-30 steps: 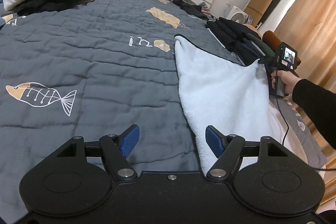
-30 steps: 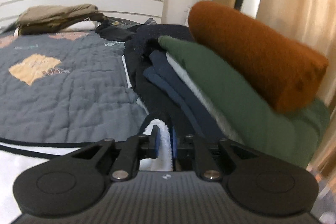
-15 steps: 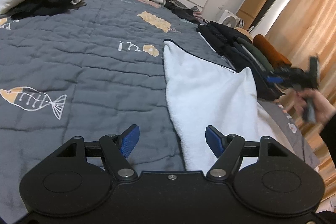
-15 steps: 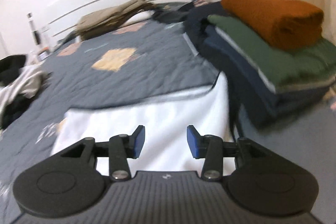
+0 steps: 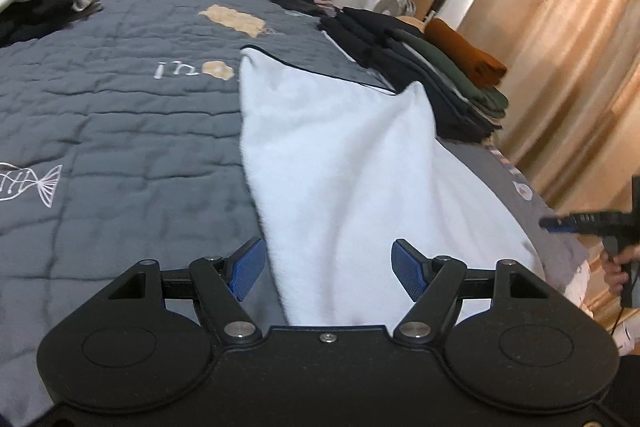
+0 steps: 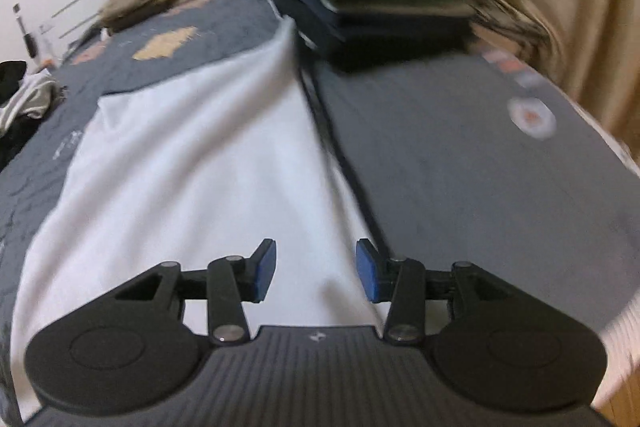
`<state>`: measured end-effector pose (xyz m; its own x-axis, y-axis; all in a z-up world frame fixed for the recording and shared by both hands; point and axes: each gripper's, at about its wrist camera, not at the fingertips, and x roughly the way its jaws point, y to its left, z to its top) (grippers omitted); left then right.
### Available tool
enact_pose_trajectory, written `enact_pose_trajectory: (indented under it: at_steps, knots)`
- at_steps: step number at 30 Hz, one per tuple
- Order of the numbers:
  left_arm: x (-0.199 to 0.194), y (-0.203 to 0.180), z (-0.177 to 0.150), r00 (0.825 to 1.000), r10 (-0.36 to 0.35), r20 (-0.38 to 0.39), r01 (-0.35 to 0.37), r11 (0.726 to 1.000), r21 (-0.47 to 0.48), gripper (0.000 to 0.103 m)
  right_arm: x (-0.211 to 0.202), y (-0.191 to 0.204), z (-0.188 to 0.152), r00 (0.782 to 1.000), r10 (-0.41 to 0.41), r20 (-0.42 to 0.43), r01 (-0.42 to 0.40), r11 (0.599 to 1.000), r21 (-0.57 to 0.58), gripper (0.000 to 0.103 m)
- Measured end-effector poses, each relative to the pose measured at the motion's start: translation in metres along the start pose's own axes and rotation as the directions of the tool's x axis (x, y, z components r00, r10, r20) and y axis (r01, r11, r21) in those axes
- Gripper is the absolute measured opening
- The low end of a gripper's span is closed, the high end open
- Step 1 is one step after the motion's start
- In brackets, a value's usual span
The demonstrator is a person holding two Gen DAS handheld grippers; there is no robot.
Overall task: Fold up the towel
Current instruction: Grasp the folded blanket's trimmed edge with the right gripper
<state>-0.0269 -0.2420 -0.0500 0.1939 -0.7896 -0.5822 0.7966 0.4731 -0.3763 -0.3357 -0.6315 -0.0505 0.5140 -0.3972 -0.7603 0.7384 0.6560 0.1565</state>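
White terry towel (image 5: 352, 163) lies spread on the grey quilt (image 5: 120, 115), its far right corner peaked up against the stack of folded clothes (image 5: 432, 67); folding looks barely begun. Left gripper (image 5: 327, 267) hovers wide, empty, at the near edge.

From the right wrist, the right gripper (image 6: 316, 273) gapes empty over the towel's dark-trimmed right edge; curtain (image 6: 560, 7) far right.

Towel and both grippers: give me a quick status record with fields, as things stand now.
towel: white towel spread on the grey quilt, far right corner peaked up beside the clothes stack
left gripper: jaws open, over the towel's near end, holding nothing
right gripper: jaws open, above the towel's dark-trimmed edge, holding nothing
fold: not yet made
right view: blurred
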Motion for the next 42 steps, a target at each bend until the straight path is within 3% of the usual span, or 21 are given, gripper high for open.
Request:
enact_pose_trajectory:
  at_steps: [6,11,18,23,25,26,27,29,35,42]
  knots:
    - [0.002,-0.021,-0.014,1.000,0.011,-0.023,-0.010,1.000,0.028,0.069,-0.010,-0.048,-0.038,0.998,-0.018,-0.067,0.024,0.996,0.082,0.043]
    - [-0.011,-0.043,-0.024,1.000,-0.009,0.011,0.009,1.000,0.019,0.069,-0.002,-0.043,-0.069,0.995,0.020,-0.096,-0.014,0.998,0.059,0.043]
    - [-0.024,-0.074,-0.042,0.999,-0.004,0.034,0.002,0.999,0.044,0.069,-0.003,-0.056,-0.102,0.999,0.041,-0.014,-0.038,0.983,0.180,0.043]
    - [-0.023,-0.077,-0.056,1.000,0.015,0.003,-0.015,0.999,0.037,0.069,-0.004,-0.065,-0.117,0.997,0.077,0.004,-0.075,0.962,0.262,0.042]
    - [-0.020,-0.079,-0.059,1.000,0.023,-0.010,-0.022,0.999,0.041,0.069,-0.010,-0.061,-0.114,0.995,0.089,0.041,-0.097,0.961,0.258,0.038]
    - [-0.019,-0.079,-0.059,1.000,0.024,-0.012,-0.024,0.999,0.044,0.069,-0.012,-0.060,-0.115,0.995,0.088,0.055,-0.099,0.960,0.262,0.031]
    - [-0.019,-0.080,-0.060,1.000,0.025,-0.011,-0.024,0.999,0.045,0.069,-0.013,-0.060,-0.115,0.994,0.089,0.065,-0.103,0.958,0.269,0.016]
    - [-0.018,-0.079,-0.060,1.000,0.025,-0.011,-0.025,0.999,0.043,0.069,-0.016,-0.062,-0.117,0.991,0.102,0.084,-0.123,0.945,0.303,0.006]
    - [-0.018,-0.077,-0.061,0.999,0.034,-0.013,-0.034,0.999,0.032,0.069,-0.045,-0.076,-0.120,0.968,0.085,0.234,-0.167,0.920,0.355,0.003]
    - [-0.018,-0.075,-0.061,0.999,0.048,-0.019,-0.047,0.999,0.022,0.069,-0.047,-0.080,-0.125,0.981,0.025,0.190,-0.092,0.932,0.351,0.002]
